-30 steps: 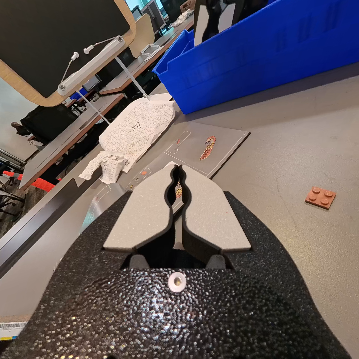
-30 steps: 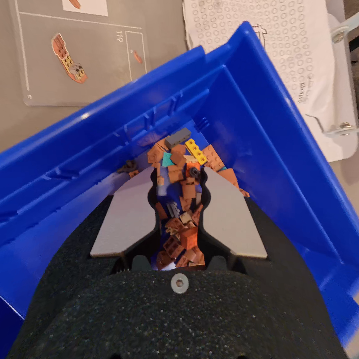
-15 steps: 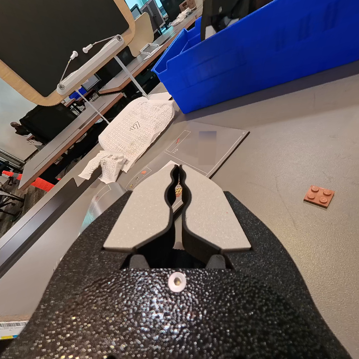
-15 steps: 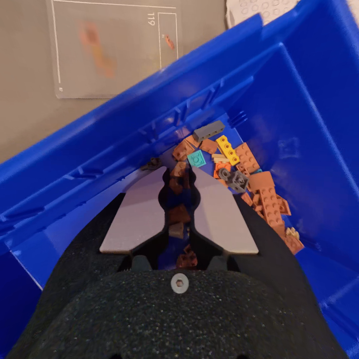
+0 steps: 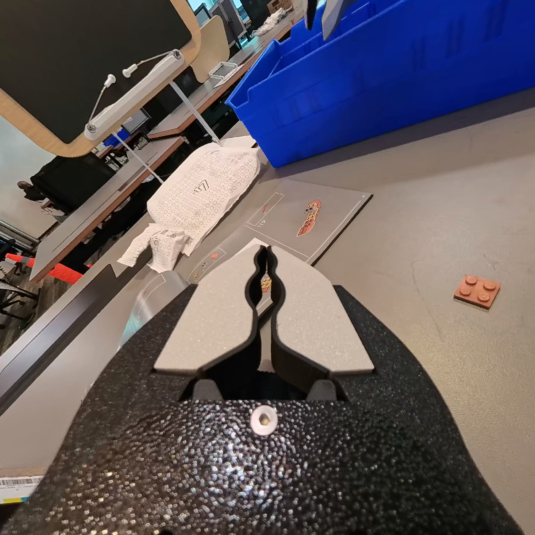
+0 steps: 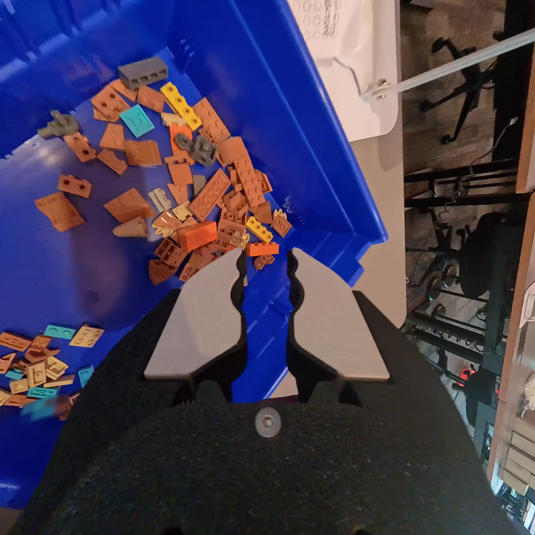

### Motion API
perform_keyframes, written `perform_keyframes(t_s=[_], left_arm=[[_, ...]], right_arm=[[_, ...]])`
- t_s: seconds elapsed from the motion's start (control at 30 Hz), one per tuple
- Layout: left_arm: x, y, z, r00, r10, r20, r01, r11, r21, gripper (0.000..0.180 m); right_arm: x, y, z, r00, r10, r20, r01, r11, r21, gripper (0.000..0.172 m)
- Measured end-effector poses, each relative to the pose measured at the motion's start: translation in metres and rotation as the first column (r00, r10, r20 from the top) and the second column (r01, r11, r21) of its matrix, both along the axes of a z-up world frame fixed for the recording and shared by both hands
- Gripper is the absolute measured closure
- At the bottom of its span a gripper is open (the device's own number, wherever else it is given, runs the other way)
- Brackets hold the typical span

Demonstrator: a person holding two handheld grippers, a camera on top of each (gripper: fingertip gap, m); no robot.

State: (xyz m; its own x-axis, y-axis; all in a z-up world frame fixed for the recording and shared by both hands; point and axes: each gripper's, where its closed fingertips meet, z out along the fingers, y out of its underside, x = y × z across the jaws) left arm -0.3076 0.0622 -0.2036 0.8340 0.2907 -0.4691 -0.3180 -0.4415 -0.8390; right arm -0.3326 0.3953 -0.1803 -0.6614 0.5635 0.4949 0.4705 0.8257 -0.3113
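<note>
Your right gripper (image 6: 266, 252) hangs over the blue bin (image 6: 304, 150), jaws spread with nothing between them, and the pads touch no piece. Just beyond the tips at twelve o'clock lies an orange brick (image 6: 262, 249), with a small brown piece (image 6: 264, 260) right under it, both loose on the bin floor. From there the pile of bricks (image 6: 185, 185) fans out toward ten and eleven o'clock: mostly brown, with a yellow bar (image 6: 181, 105), a teal plate (image 6: 136, 120) and a dark grey brick (image 6: 143, 71) at the far end. A second, flatter heap of tan, teal and brown plates (image 6: 37, 367) sits down at eight o'clock. The bin's corner wall runs past the tips at one o'clock, with the pale desk (image 6: 376, 202) beyond it. Your left gripper (image 5: 266, 247) is low over the desk (image 5: 434, 202), jaws pressed together at the tips and gripping nothing. It points across an open instruction booklet (image 5: 304, 220) lying flat straight ahead at twelve. A lone brown square plate (image 5: 477, 291) sits well apart at three o'clock. Torn white paper bags (image 5: 202, 191) lie at eleven, and the blue bin (image 5: 376, 86) stands at one o'clock with your right gripper's fingers (image 5: 333, 14) showing above its rim.
</note>
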Motion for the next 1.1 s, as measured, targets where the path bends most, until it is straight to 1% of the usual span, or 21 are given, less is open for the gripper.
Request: perform_keyframes(t_s=[0.17, 0.47, 0.6, 0.7, 0.8, 0.9, 1.0, 1.1], left_arm=[[-0.001, -0.001, 0.000, 1.000, 0.003, 0.003, -0.003, 1.000, 0.002, 0.180], [-0.001, -0.001, 0.000, 1.000, -0.001, 0.001, 0.001, 1.000, -0.001, 0.180], [-0.001, -0.001, 0.000, 1.000, -0.003, 0.000, 0.003, 1.000, 0.002, 0.180], [-0.001, 0.000, 0.003, 1.000, -0.010, 0.001, 0.010, 1.000, 0.025, 0.180], [-0.002, 0.003, 0.018, 1.000, -0.020, 0.012, 0.019, 0.991, 0.131, 0.180], [-0.004, 0.010, 0.035, 0.994, -0.058, 0.092, 0.031, 0.962, 0.270, 0.179], [0.002, 0.024, 0.056, 0.967, -0.178, 0.184, 0.087, 0.903, 0.421, 0.180], [0.011, 0.042, 0.080, 0.929, -0.304, 0.212, 0.152, 0.835, 0.528, 0.180]], right_arm=[[-0.002, 0.008, -0.011, 0.999, -0.002, 0.036, 0.002, 1.000, -0.001, 0.143], [-0.008, 0.017, -0.002, 1.000, 0.003, -0.006, -0.003, 0.998, -0.061, 0.143], [-0.009, 0.014, 0.006, 0.997, 0.065, -0.037, -0.070, 0.988, -0.139, 0.144], [-0.009, 0.006, 0.014, 0.985, 0.144, -0.090, -0.161, 0.963, -0.218, 0.143], [-0.010, -0.002, 0.016, 0.974, 0.192, -0.121, -0.221, 0.923, -0.314, 0.143], [-0.013, -0.007, 0.016, 0.972, 0.198, -0.128, -0.233, 0.892, -0.387, 0.143], [-0.016, -0.010, 0.018, 0.971, 0.193, -0.143, -0.236, 0.877, -0.418, 0.143], [-0.018, -0.014, 0.026, 0.964, 0.195, -0.183, -0.258, 0.858, -0.445, 0.143]])
